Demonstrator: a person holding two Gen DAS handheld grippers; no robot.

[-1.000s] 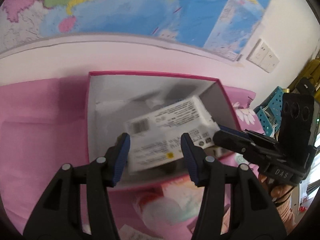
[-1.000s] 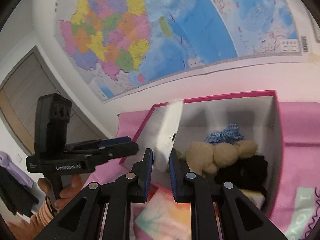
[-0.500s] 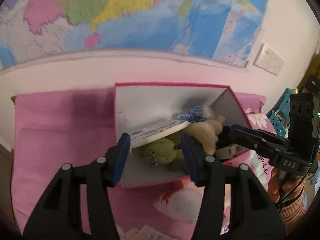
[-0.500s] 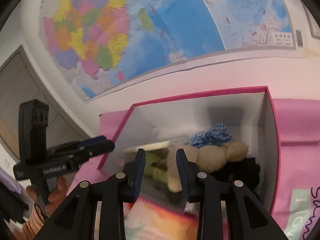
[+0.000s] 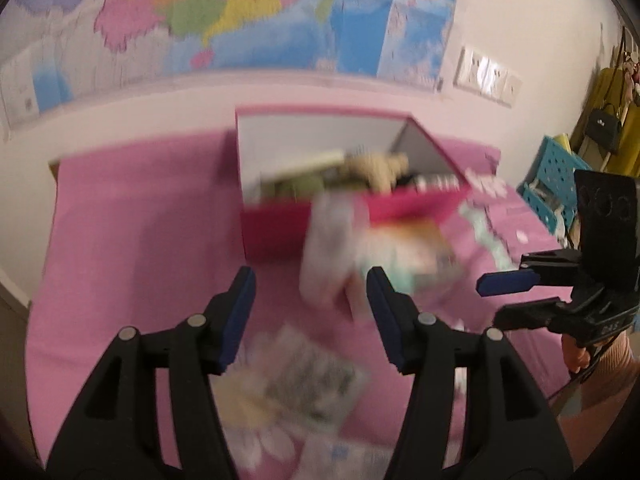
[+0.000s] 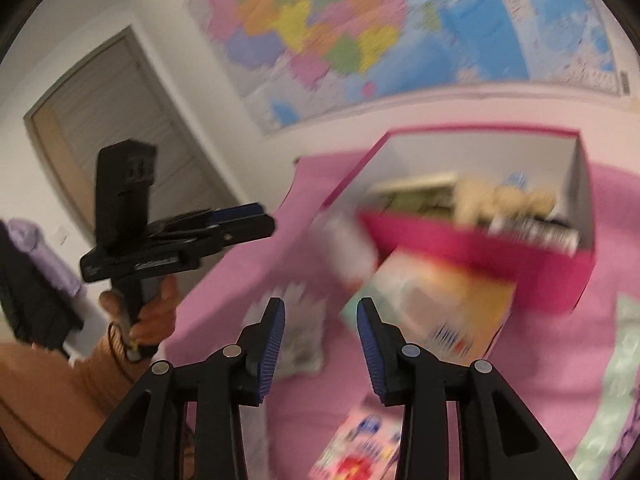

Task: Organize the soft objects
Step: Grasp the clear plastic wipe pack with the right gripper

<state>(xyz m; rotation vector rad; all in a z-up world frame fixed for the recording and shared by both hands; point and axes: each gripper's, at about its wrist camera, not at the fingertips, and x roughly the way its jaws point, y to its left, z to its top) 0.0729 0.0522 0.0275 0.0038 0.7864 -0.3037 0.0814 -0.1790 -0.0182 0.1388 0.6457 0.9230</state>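
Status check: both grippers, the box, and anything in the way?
Left gripper and right gripper empty, jaws opening. Pink box holds plush toys. Packets loose on pink cloth, in front of box.

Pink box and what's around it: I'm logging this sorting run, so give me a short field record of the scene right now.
surface: pink cloth
container: pink box, open top, white inside
in box: beige plush toy, green plush, flat white packet
outside box: soft packets lying on the cloth in front, blurred
left tool: jaws opening, nothing between them
right tool: jaws opening, nothing between them
backdrop: wall map
image quality: motion blur, fine detail unreadable
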